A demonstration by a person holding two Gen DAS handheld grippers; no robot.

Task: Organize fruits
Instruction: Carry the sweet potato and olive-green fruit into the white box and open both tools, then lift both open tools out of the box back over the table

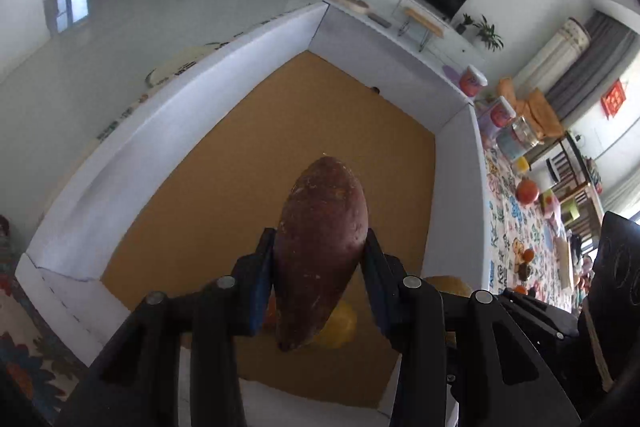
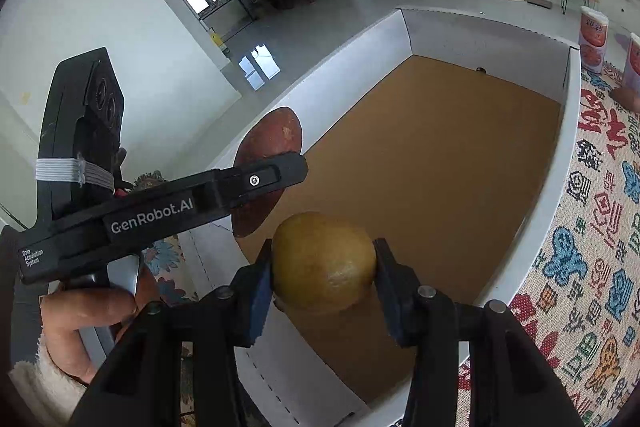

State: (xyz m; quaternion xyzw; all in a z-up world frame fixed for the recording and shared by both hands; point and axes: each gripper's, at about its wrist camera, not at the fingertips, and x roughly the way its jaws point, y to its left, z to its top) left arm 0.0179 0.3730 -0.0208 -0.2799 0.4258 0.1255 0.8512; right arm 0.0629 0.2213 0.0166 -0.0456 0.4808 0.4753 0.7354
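- Your left gripper (image 1: 320, 259) is clamped on a reddish-brown sweet potato (image 1: 320, 247); the pads press its flanks near the middle, and its long axis runs straight out along the fingers, one tip forward and the other back under the jaws
- Your right gripper (image 2: 322, 267) is clamped on a round yellow-green fruit (image 2: 323, 261), pads on opposite sides; it sits squarely between the fingers
- Both loads hang over the white-walled box (image 1: 200, 99) with the brown cardboard floor (image 2: 440, 155); nothing lies on the floor that I can see, bar a small dark speck by the far wall
- The relation that counts: the open floor lies ahead of and below each gripper; from the right wrist view the left gripper (image 2: 276, 173) sits to the left, near the box's left wall, so the sweet potato would go down on that side and the round fruit nearer the middle; lay the potato's long axis along the wall, I'd judge, so it does not roll
- More fruit (image 1: 526, 191) waits on the patterned cloth (image 2: 592, 227) outside the box
- Writing you can read: "GenRobot.AI" and "Data Acquisition System" on the left gripper's side; the cans (image 2: 594, 39) carry labels too blurred to read
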